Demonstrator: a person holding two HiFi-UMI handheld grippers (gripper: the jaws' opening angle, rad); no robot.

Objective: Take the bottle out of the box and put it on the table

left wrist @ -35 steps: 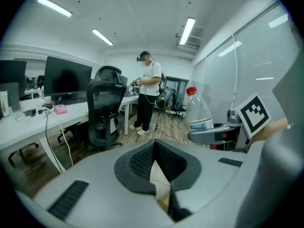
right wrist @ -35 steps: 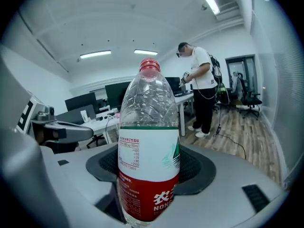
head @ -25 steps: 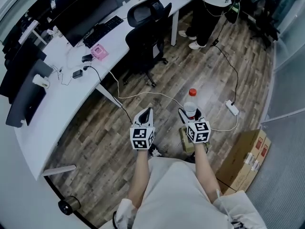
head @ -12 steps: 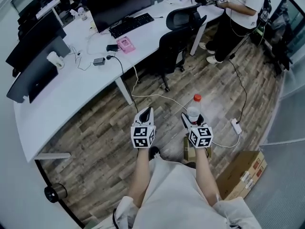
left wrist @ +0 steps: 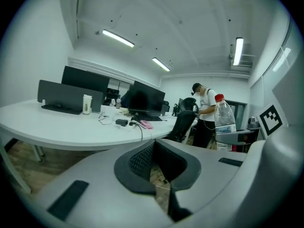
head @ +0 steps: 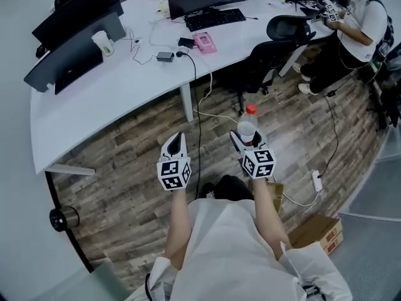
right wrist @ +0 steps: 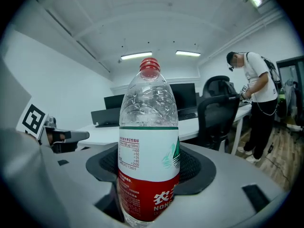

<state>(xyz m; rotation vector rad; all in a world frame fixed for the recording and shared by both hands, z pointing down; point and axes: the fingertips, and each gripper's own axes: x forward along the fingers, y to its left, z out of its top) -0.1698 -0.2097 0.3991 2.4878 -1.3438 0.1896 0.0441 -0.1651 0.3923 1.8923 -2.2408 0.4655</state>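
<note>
A clear water bottle (head: pixel 247 129) with a red cap and a red and white label stands upright in my right gripper (head: pixel 243 142), which is shut on its lower body, above the wooden floor. In the right gripper view the bottle (right wrist: pixel 149 146) fills the middle between the dark pads. My left gripper (head: pixel 175 146) hangs beside it at the same height, shut and holding nothing. From the left gripper view, the bottle (left wrist: pixel 224 122) shows at the right. The curved white table (head: pixel 113 86) lies ahead. The cardboard box (head: pixel 321 232) sits on the floor behind me at the lower right.
On the table are monitors (head: pixel 75 42), a keyboard (head: pixel 215 19), a pink device (head: pixel 204 41) and cables. A black office chair (head: pixel 269 61) stands at the table's right part, and a person (head: pixel 351 36) works beyond it. A power strip (head: pixel 316 180) lies on the floor.
The view has swung toward the white table, which now lies nearer and straight ahead; the box has dropped to the lower right. Both grippers keep their pose, the bottle still held.
</note>
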